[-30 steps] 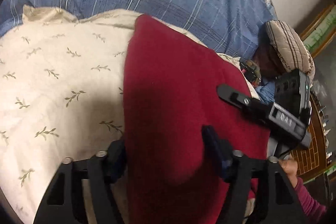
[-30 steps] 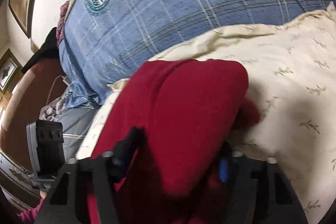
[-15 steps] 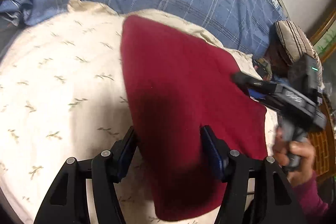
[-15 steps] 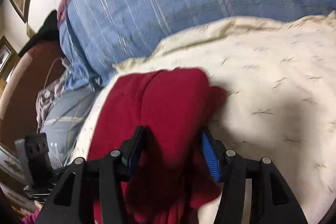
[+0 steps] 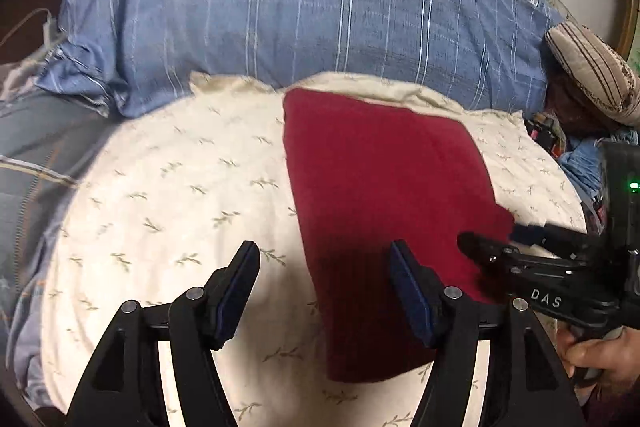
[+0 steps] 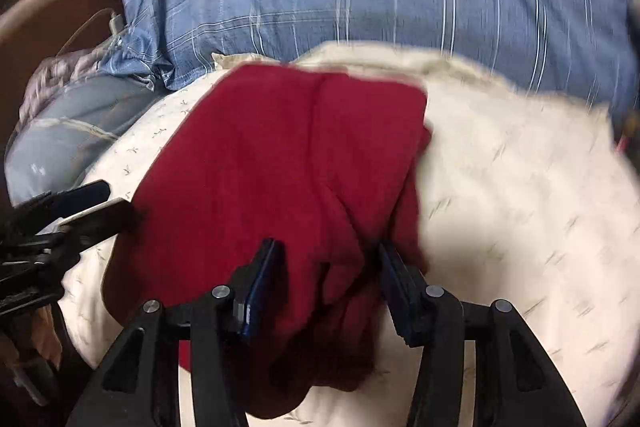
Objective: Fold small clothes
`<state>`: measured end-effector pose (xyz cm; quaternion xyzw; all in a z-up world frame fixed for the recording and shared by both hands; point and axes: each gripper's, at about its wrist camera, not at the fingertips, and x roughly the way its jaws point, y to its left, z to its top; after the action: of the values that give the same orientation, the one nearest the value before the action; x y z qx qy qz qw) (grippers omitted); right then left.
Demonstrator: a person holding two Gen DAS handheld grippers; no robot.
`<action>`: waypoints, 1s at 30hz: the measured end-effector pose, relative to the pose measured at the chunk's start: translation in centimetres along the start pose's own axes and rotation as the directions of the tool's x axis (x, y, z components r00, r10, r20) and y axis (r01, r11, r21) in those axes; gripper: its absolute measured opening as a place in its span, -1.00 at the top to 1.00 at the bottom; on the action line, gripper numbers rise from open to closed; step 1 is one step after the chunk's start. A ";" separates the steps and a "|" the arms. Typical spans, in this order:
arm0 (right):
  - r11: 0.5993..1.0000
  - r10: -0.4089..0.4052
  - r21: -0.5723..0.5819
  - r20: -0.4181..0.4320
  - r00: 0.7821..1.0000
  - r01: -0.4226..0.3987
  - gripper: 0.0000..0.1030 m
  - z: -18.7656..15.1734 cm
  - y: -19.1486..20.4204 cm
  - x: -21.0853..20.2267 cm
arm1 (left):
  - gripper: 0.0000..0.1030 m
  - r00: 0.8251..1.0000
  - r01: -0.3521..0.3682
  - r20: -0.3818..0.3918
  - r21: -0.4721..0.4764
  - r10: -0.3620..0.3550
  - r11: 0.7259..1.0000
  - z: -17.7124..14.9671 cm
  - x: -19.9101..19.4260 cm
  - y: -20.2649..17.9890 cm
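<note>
A dark red garment (image 5: 380, 187) lies folded into a flat rectangle on a cream pillow with a leaf print (image 5: 180, 207). My left gripper (image 5: 324, 251) hovers at the garment's near left edge. Its jaws are opening, and only the cloth's edge lies below the gap. In the left wrist view my right gripper (image 5: 490, 235) reaches in over the garment's right edge, where a small red corner sticks out. In its own view the right gripper (image 6: 328, 251) stands half open over the garment (image 6: 280, 155). Its jaws are closing a little around a raised fold, with no clear pinch. The left gripper (image 6: 112, 197) shows at the left.
A blue striped duvet with a round crest (image 5: 320, 27) bulges behind the pillow. A striped beige cushion (image 5: 592, 67) lies at the far right, above a small clutter of things. Grey-blue bedding (image 5: 32, 131) lies to the left. A hand (image 5: 600, 359) grips the right tool's handle.
Both grippers have drawn back toward the near side. The left one, earlier straddling the garment's middle, now stands at its left edge with wider jaws. The garment lies flatter.
</note>
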<state>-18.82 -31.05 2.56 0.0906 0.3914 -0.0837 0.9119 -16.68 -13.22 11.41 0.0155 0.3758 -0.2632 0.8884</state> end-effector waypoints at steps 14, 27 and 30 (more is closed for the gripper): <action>0.987 -0.097 -0.096 0.272 0.957 0.127 -0.78 -1.4 4.3 -9.7 | -0.29 0.991 -0.090 0.099 -0.027 0.092 0.996 -1.8 -6.1 -2.1; 0.994 -0.089 -0.043 0.274 0.958 0.104 -0.83 -2.1 3.8 -10.4 | -0.29 0.984 -0.100 0.144 -0.024 0.103 0.995 -2.5 -8.9 -2.4; 0.993 -0.094 -0.038 0.269 0.958 0.108 -0.83 -2.1 3.7 -10.4 | -0.29 0.984 -0.098 0.147 -0.024 0.101 0.995 -2.5 -9.0 -2.4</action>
<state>-26.53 -26.10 9.12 0.0346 0.2710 -0.1315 0.9529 -24.75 -10.61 16.11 0.0073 0.3097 -0.2157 0.9260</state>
